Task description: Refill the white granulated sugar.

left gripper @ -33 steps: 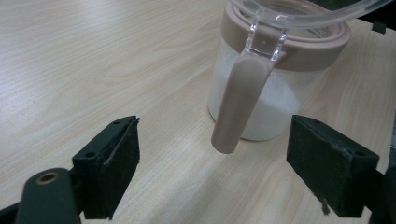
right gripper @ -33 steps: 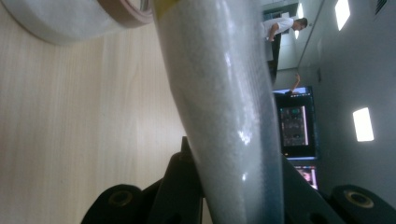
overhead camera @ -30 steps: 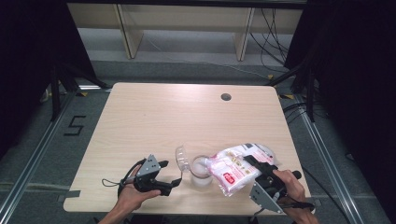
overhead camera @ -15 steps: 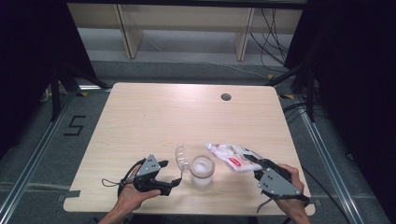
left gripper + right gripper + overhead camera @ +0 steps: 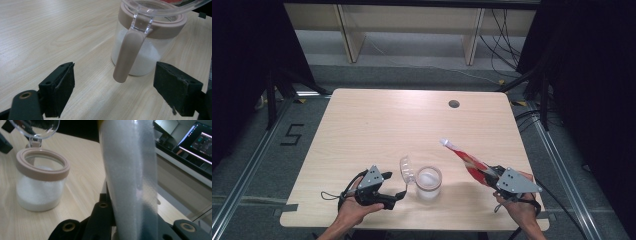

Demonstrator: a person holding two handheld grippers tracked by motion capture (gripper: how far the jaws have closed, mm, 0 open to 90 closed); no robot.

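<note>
A clear jar [image 5: 428, 183] with a tan rim, part full of white grains, stands near the table's front edge; its clear hinged lid [image 5: 406, 169] is flipped up to the left. The jar [image 5: 147, 47] and its tan latch [image 5: 127, 55] rise just ahead of my open left gripper [image 5: 398, 196], whose jaws stand wide apart with nothing between them. My right gripper [image 5: 490, 177] is shut on a red and white bag [image 5: 464, 157] that points up and left, lifted off the table. Close in the right gripper view, the bag [image 5: 130, 177] stands to the right of the jar [image 5: 41, 180].
A round cable hole [image 5: 454, 104] sits at the far side of the wooden table [image 5: 387, 125]. Shelving legs and cables stand beyond the table's back edge. A lit screen [image 5: 202, 141] shows off to the side in the right gripper view.
The right gripper has carried the bag away from the jar, to the right, and turned it edge-on and upright. The left gripper has stayed in place.
</note>
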